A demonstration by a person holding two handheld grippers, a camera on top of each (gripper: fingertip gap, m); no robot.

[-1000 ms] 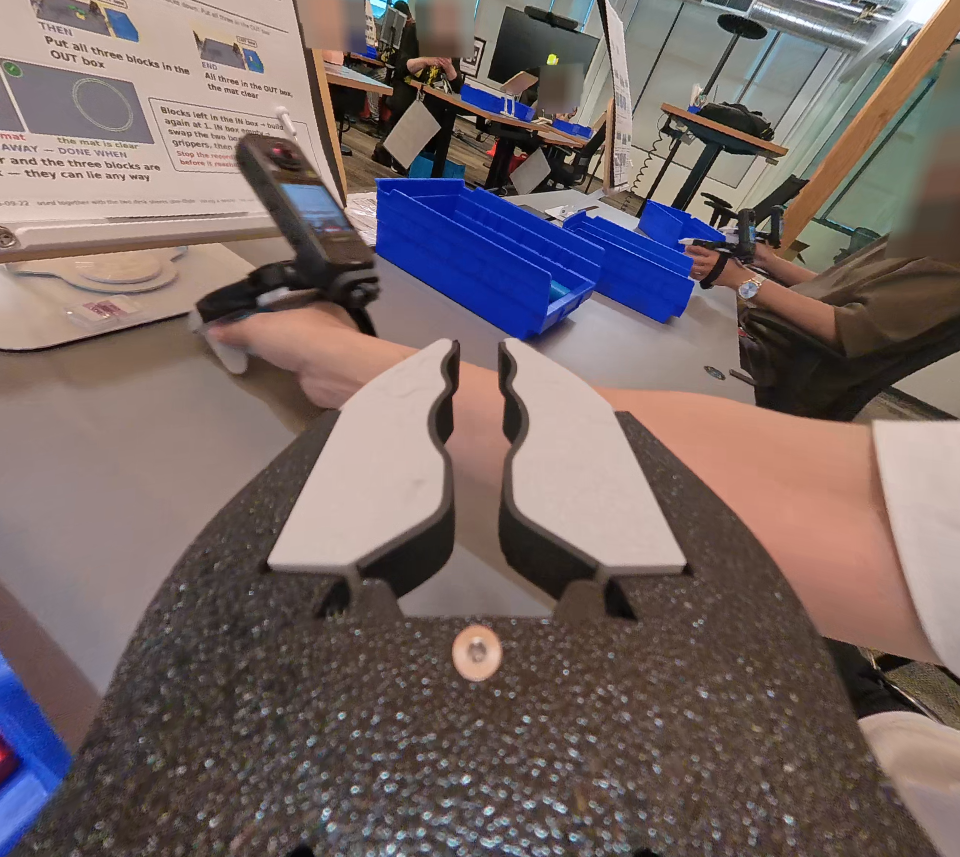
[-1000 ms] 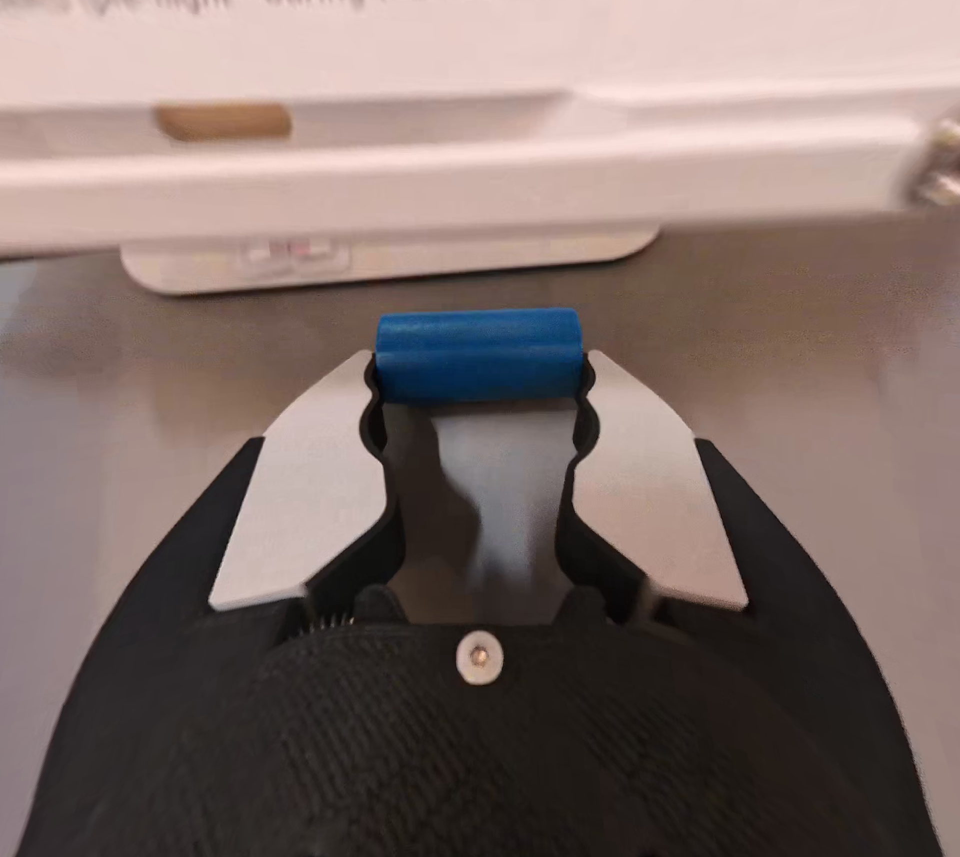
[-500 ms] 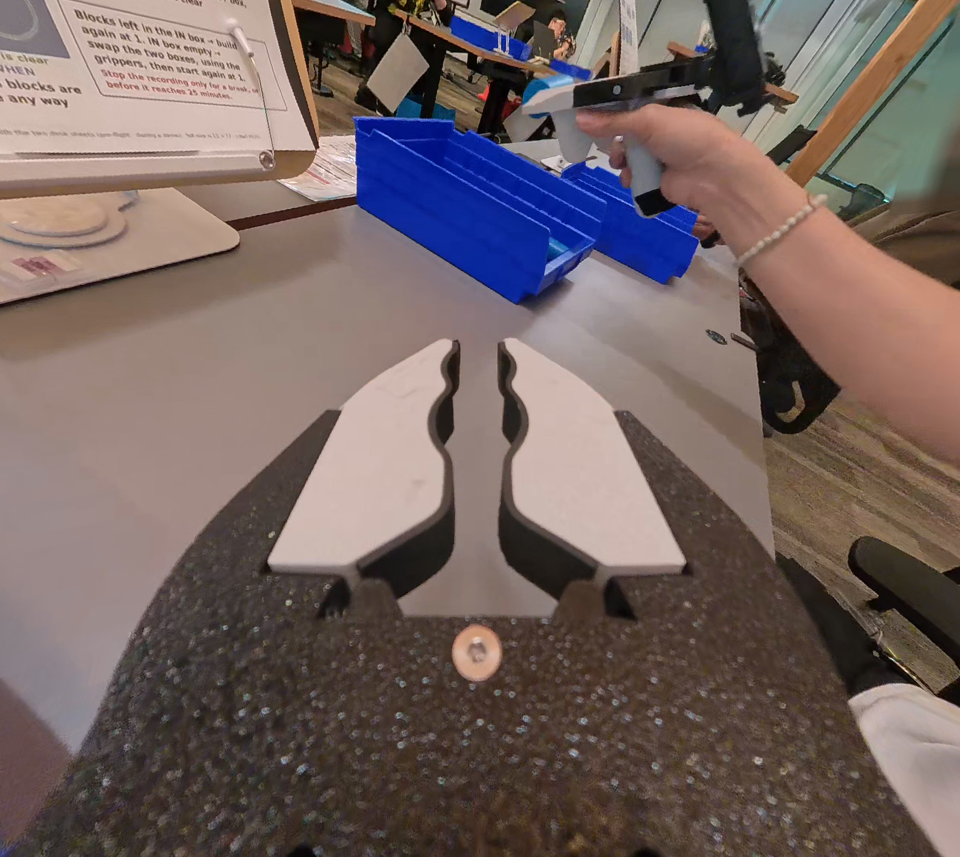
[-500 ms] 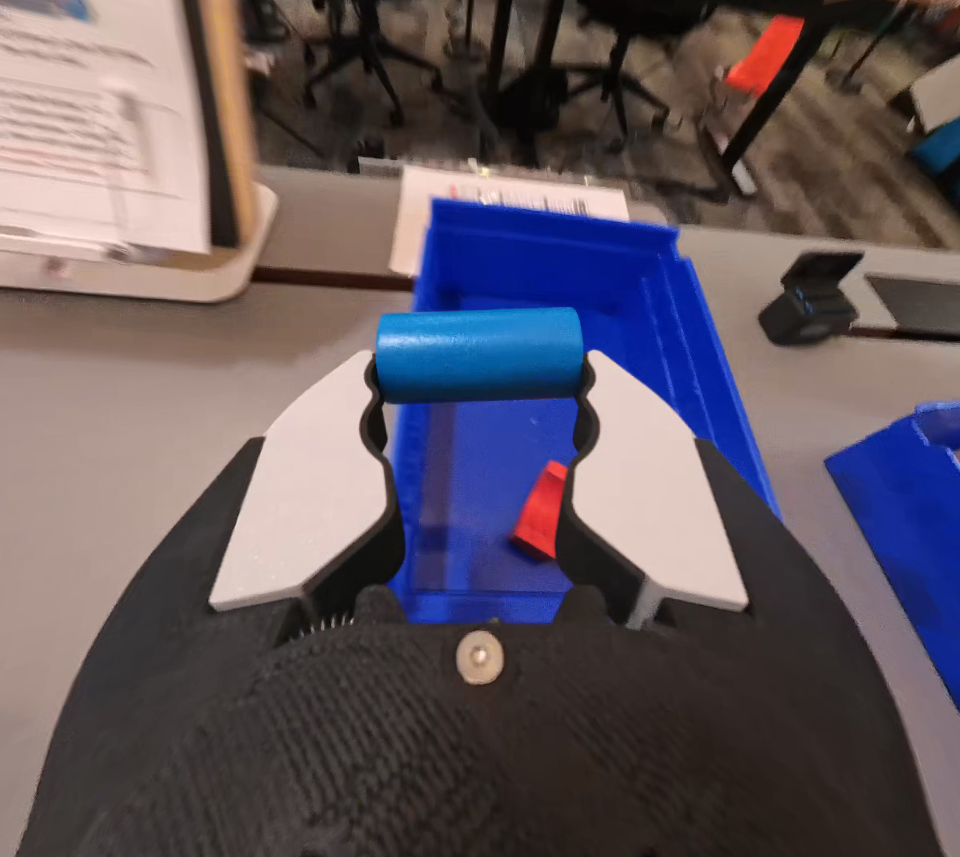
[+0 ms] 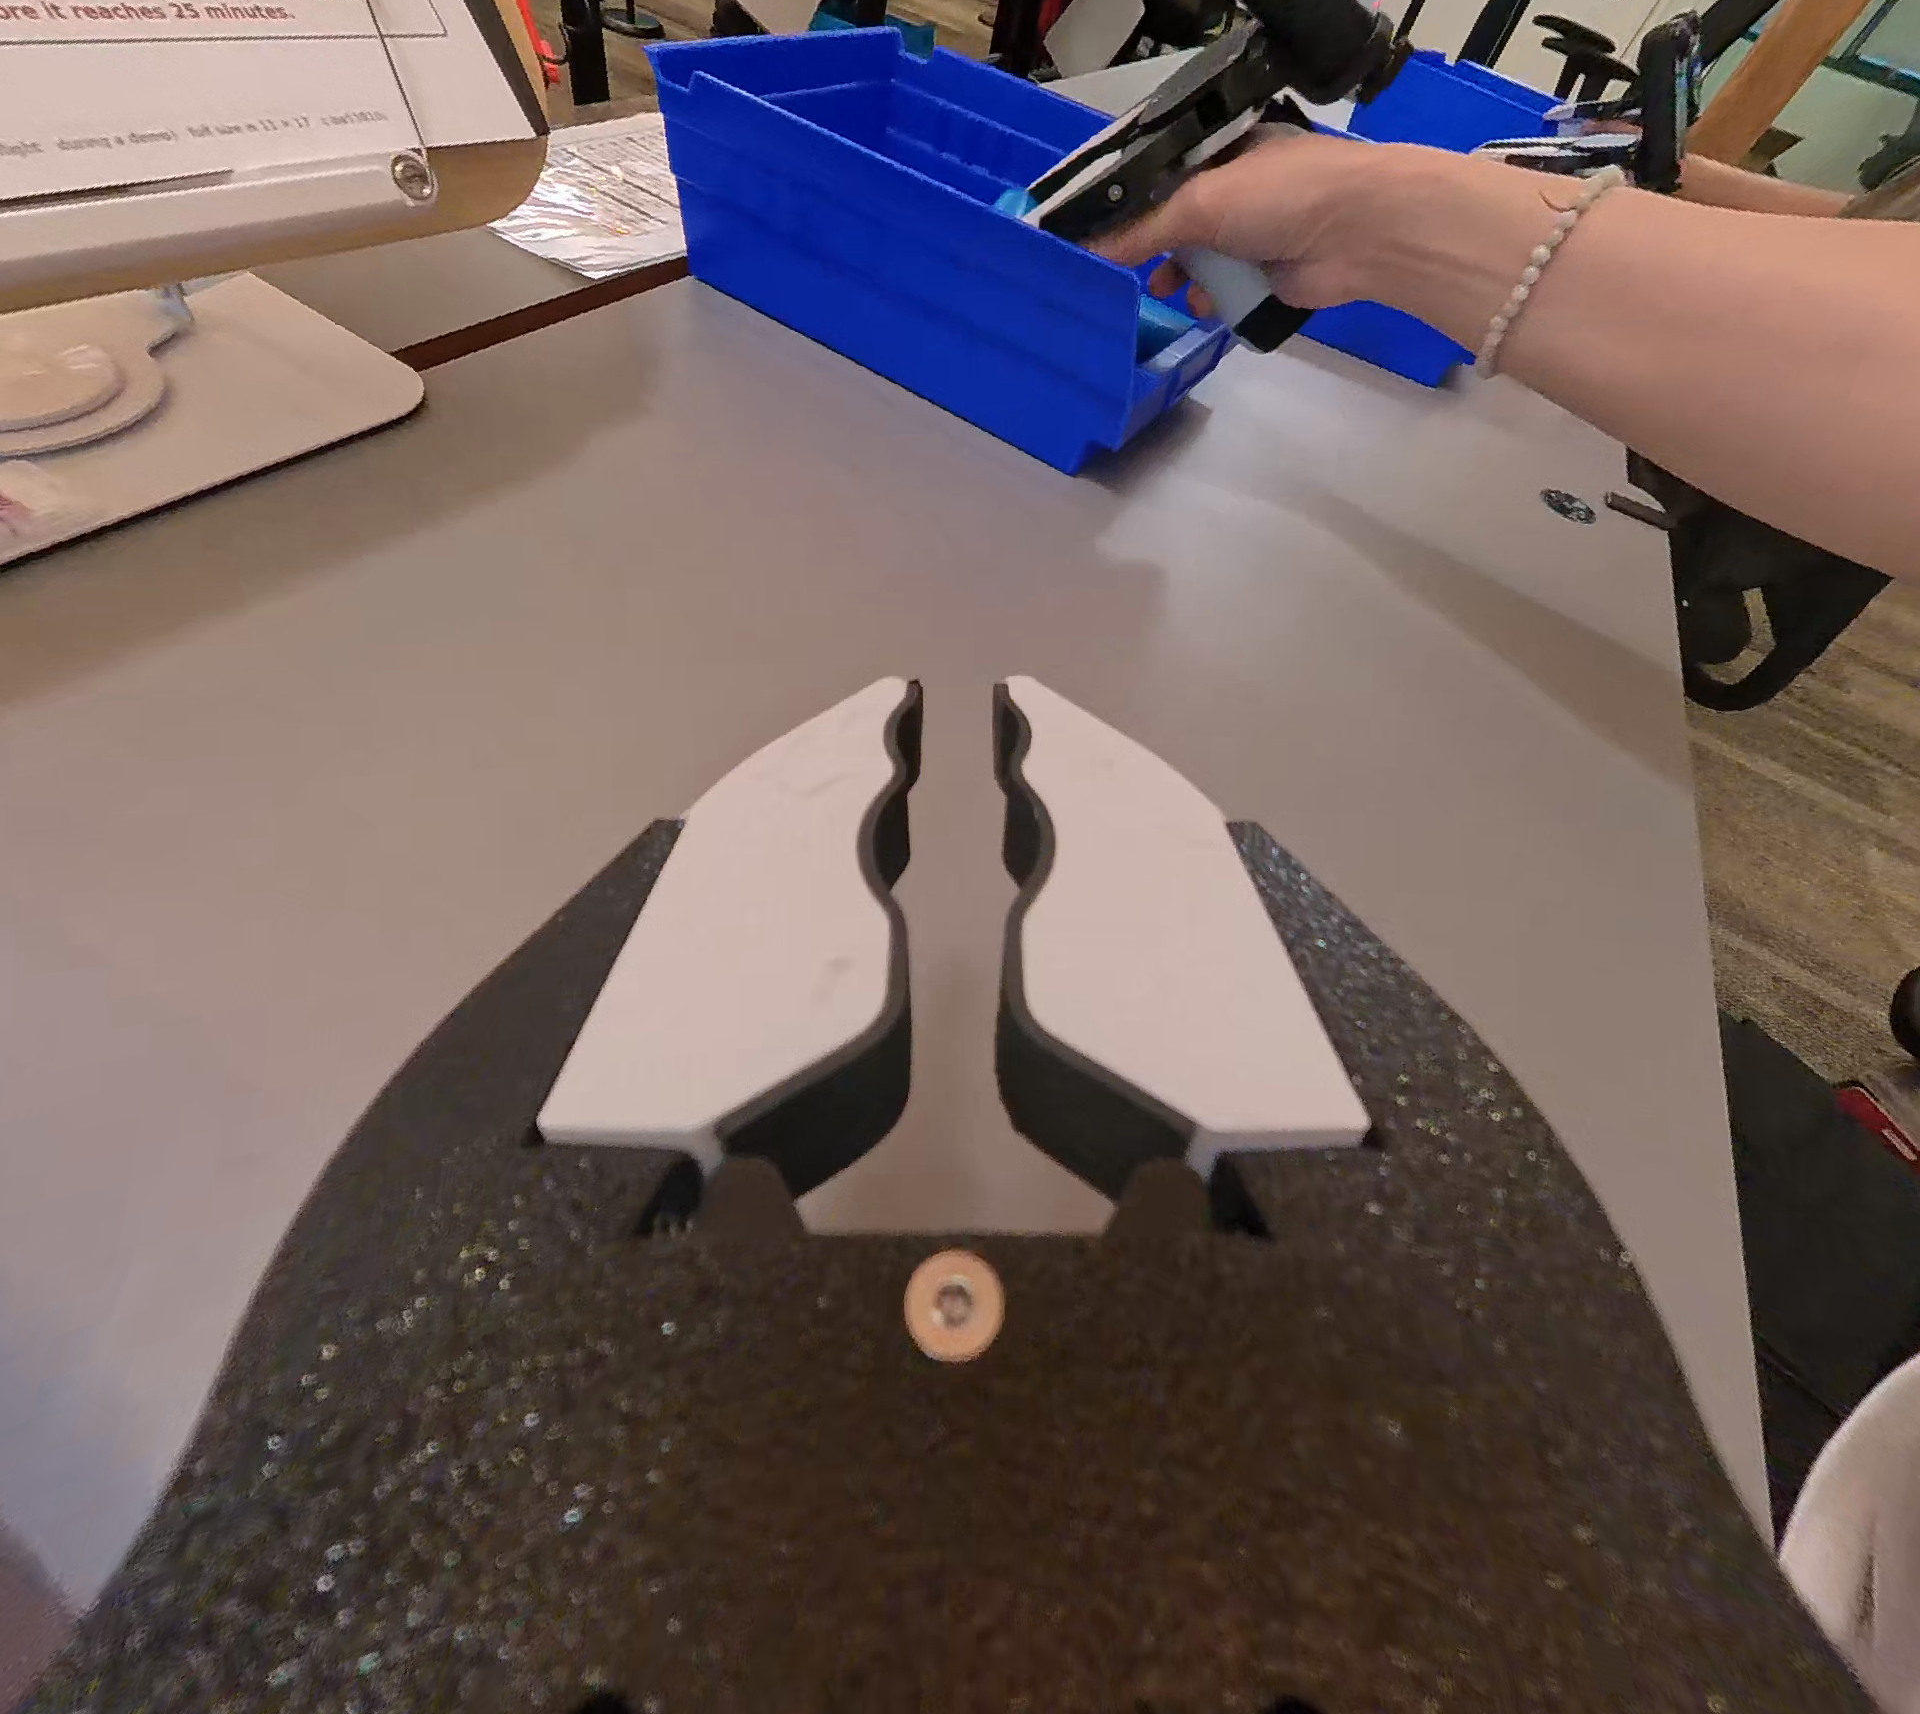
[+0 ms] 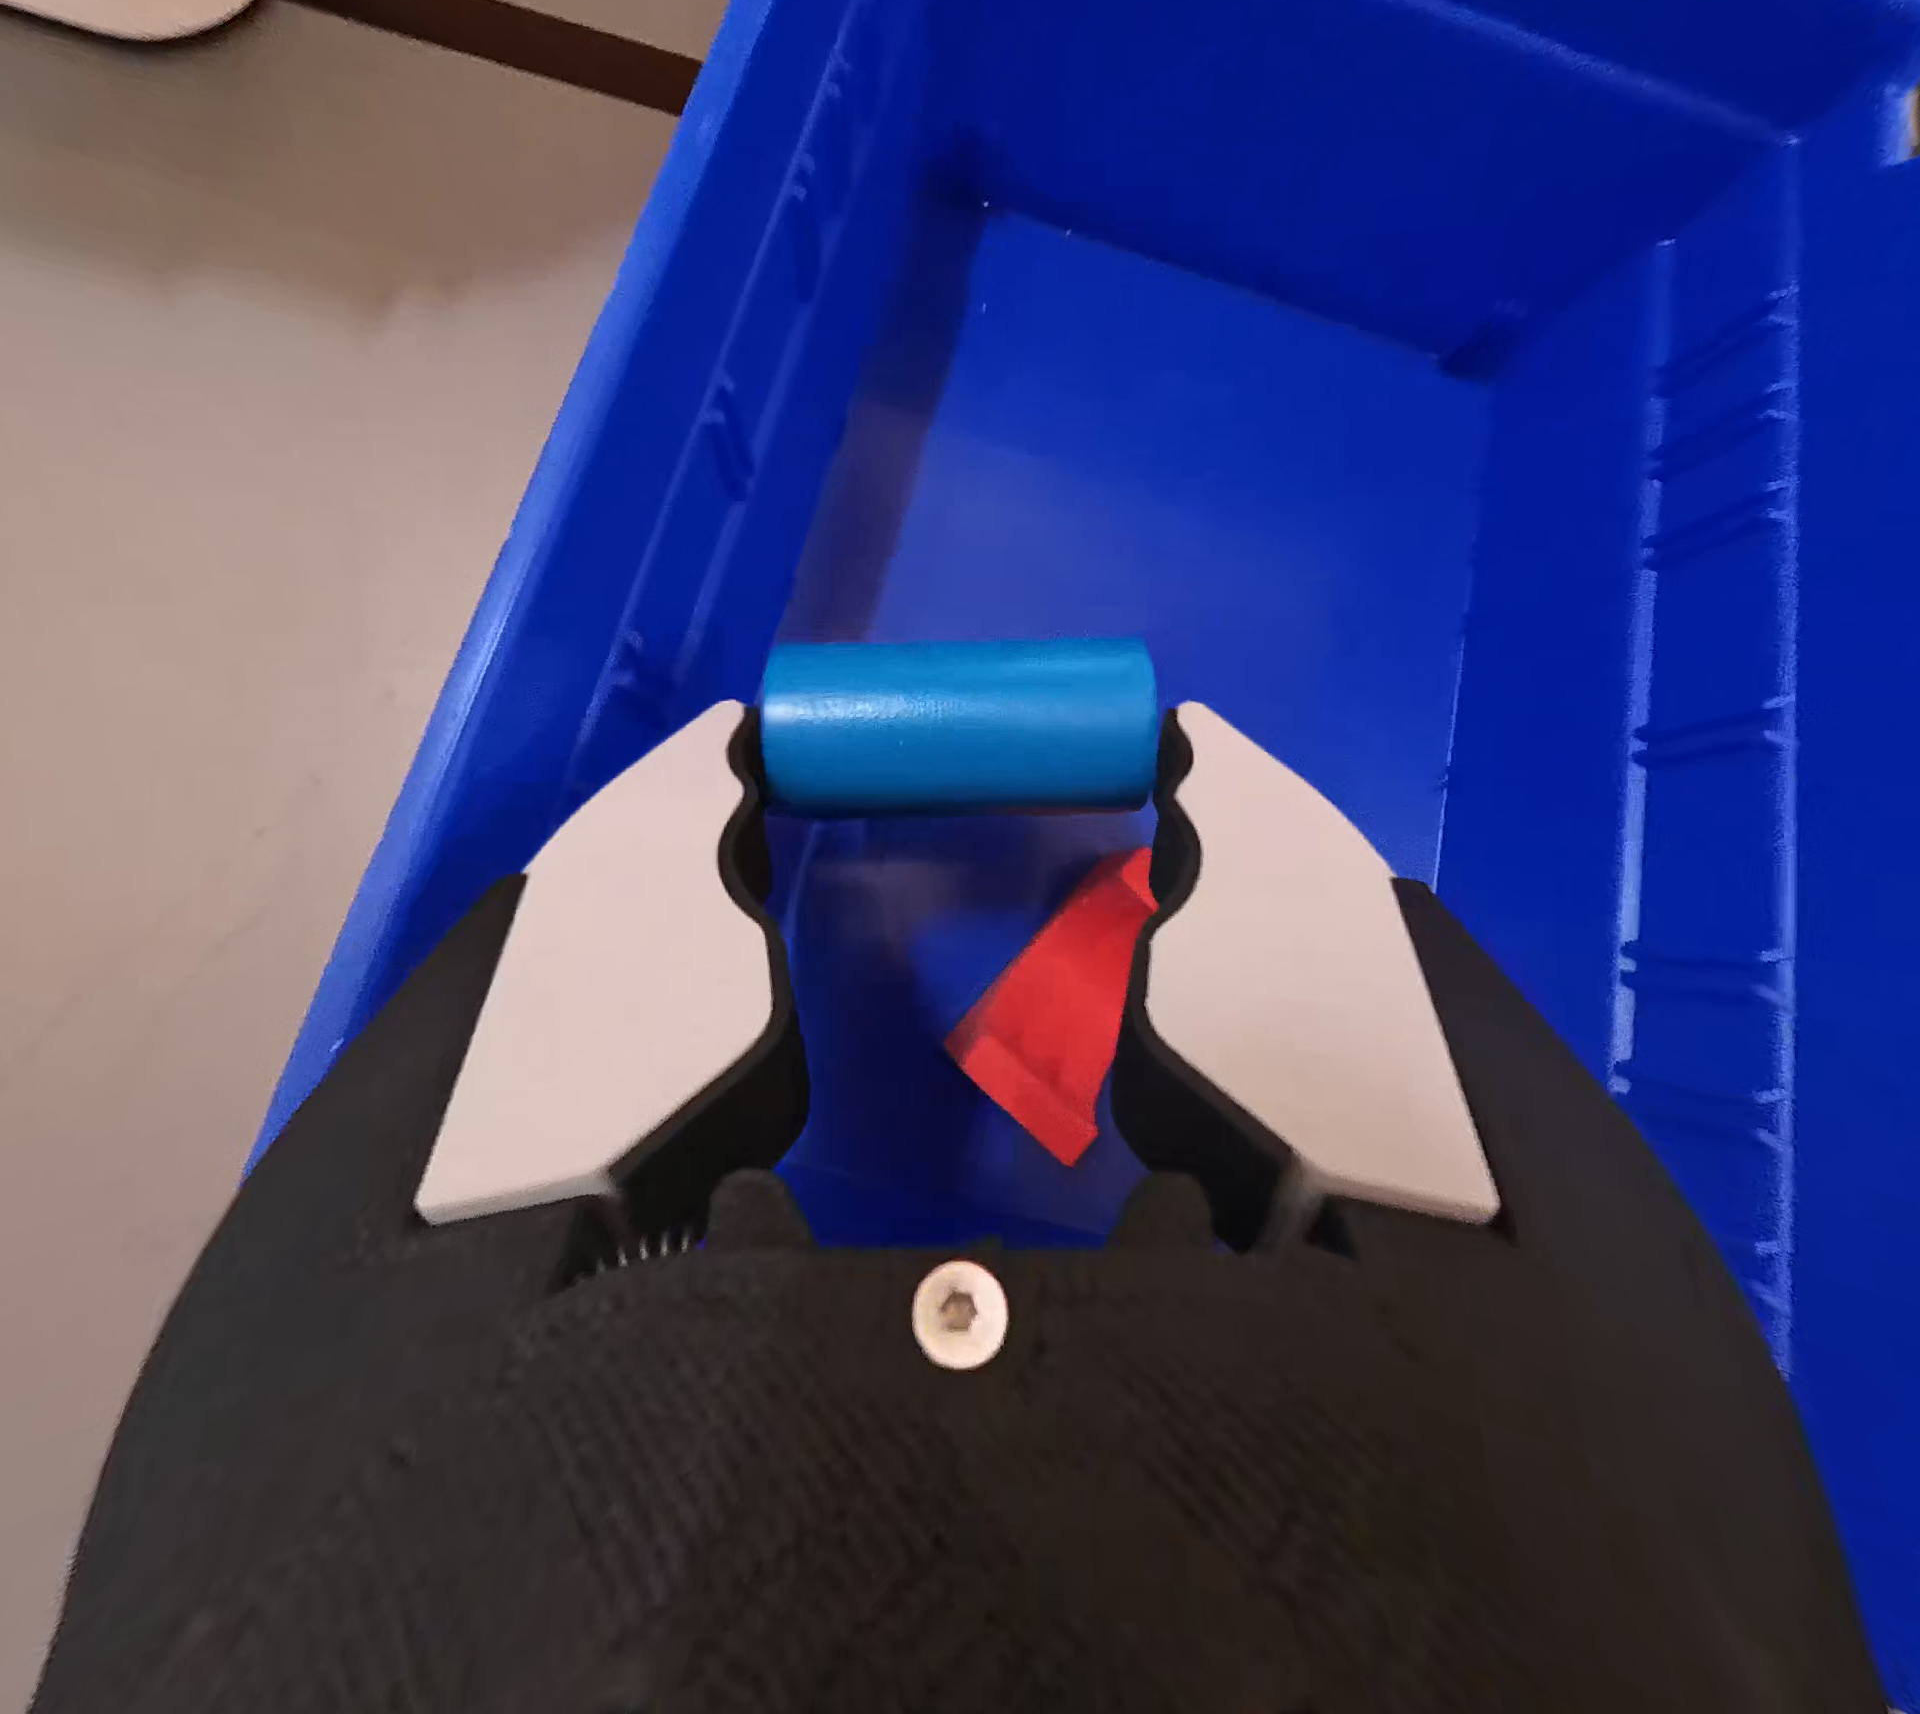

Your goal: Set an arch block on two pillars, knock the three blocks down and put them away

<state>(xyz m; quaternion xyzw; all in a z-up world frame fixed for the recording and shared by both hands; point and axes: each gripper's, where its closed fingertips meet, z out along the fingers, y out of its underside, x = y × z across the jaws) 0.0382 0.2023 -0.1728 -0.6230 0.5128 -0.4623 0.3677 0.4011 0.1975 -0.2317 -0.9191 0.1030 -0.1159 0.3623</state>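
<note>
My right gripper (image 6: pixel 958 714) is shut on a light blue cylinder (image 6: pixel 956 729), held crosswise between its fingertips. It hovers over the open blue bin (image 6: pixel 1247 54), tilted down into it. A red wedge-shaped block (image 6: pixel 1049 1010) lies on the bin floor below the cylinder. In the left wrist view the right gripper (image 5: pixel 1039 194), in a person's hand, reaches over the near end of the same bin (image 5: pixel 883 251). My left gripper (image 5: pixel 956 688) is empty, with its fingers nearly together, low over the grey table (image 5: pixel 623 625), well short of the bin.
A white sign stand with a printed sheet (image 5: pixel 208 2) and a flat base (image 5: pixel 260 407) stands at the left. A second blue bin (image 5: pixel 1455 95) sits behind the first. The table's right edge (image 5: pixel 1694 781) drops to the floor, with chairs and desks beyond. Tip to tip, the grippers are about 35 cm apart.
My right gripper carried the blue cylinder from in front of the sign stand rightward, then lowered and tipped down over the blue bin. My left gripper stayed shut and turned slightly downward.
</note>
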